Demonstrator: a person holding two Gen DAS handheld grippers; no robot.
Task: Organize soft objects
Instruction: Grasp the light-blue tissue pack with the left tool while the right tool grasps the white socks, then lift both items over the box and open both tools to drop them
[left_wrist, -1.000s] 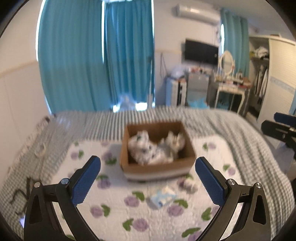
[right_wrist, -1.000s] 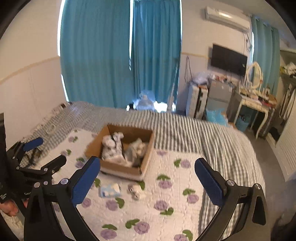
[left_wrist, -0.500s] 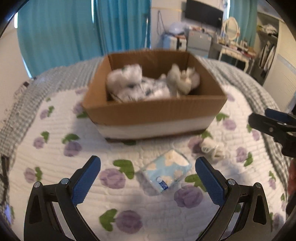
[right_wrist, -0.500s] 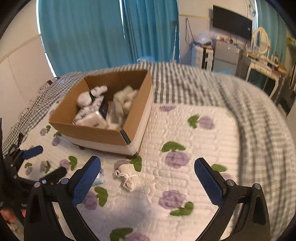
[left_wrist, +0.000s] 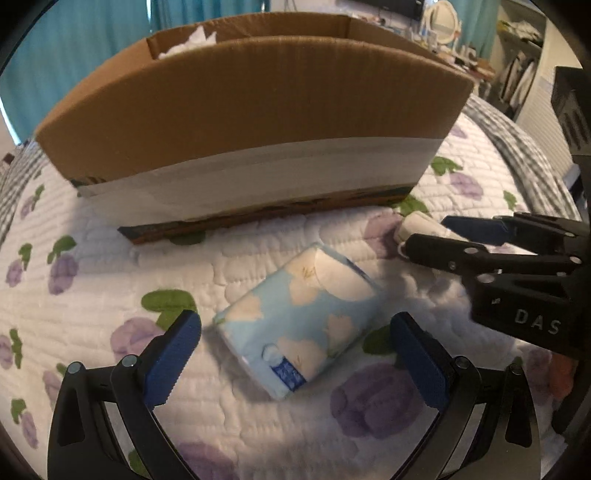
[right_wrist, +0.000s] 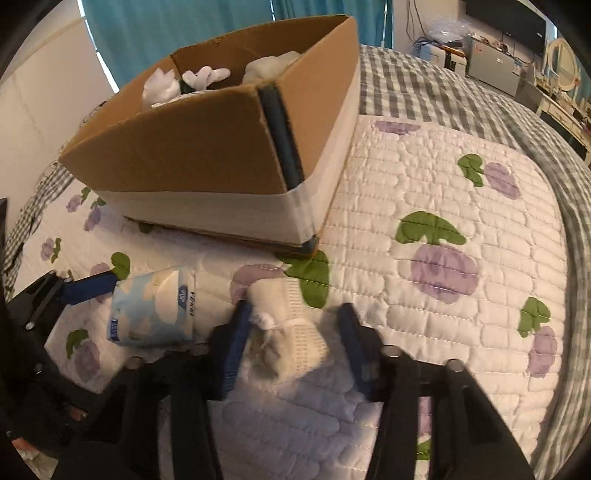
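A light blue tissue pack (left_wrist: 299, 325) lies on the quilt in front of a cardboard box (left_wrist: 251, 110). My left gripper (left_wrist: 295, 354) is open, its pads on either side of the pack's near end. The pack also shows in the right wrist view (right_wrist: 155, 306). A cream rolled sock (right_wrist: 284, 328) lies between the open pads of my right gripper (right_wrist: 291, 347), which is low on the quilt. In the left wrist view the right gripper (left_wrist: 454, 236) reaches in from the right around the sock (left_wrist: 417, 225). The box (right_wrist: 207, 147) holds several white soft items (right_wrist: 162, 85).
The bed is covered by a white quilt with purple flowers (right_wrist: 443, 266) over a grey checked blanket (right_wrist: 424, 85). Teal curtains (right_wrist: 177, 22) hang behind. A dresser and mirror (right_wrist: 557, 62) stand at the far right.
Both grippers have come down and forward to the quilt. The left now straddles the tissue pack, the right straddles the sock and its jaws have narrowed.
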